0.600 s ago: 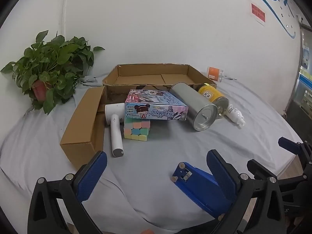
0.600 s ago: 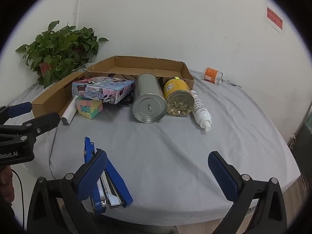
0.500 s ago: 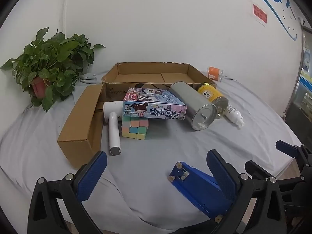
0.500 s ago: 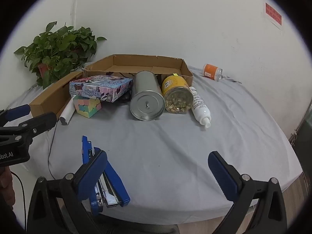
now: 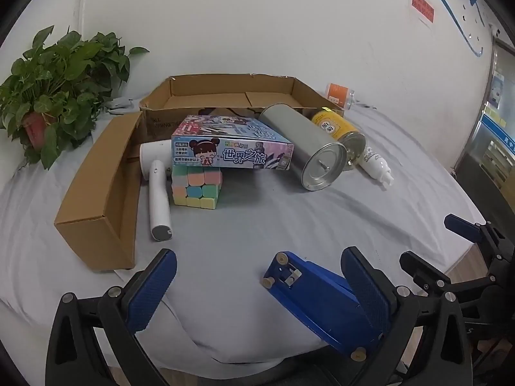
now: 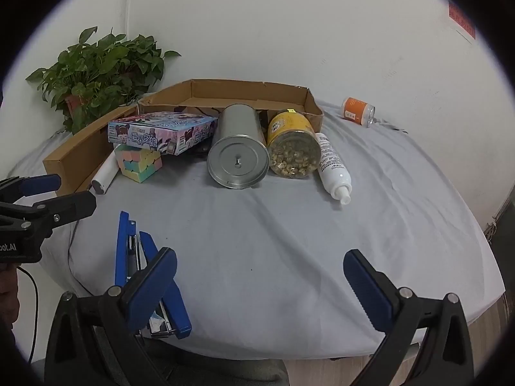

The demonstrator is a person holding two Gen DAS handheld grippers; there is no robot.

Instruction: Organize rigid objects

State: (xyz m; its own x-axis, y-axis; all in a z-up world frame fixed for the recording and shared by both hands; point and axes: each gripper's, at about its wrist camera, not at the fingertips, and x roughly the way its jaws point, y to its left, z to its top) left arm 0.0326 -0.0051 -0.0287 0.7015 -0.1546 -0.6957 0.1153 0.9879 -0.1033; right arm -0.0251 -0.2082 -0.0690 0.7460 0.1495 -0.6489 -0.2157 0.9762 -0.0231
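progress: early, by the look | cardboard tray holds nothing visible | puzzle box, cube, 2 cans, bottle lie on tabletop before it | stapler at near edge | left tongs, right tongs spread wide, holding nothing

blue stapler flat at near table edge | silver tin, yellow jar, white bottle lying side by side | illustrated box tilted atop pastel cube | white handheld device beside cube
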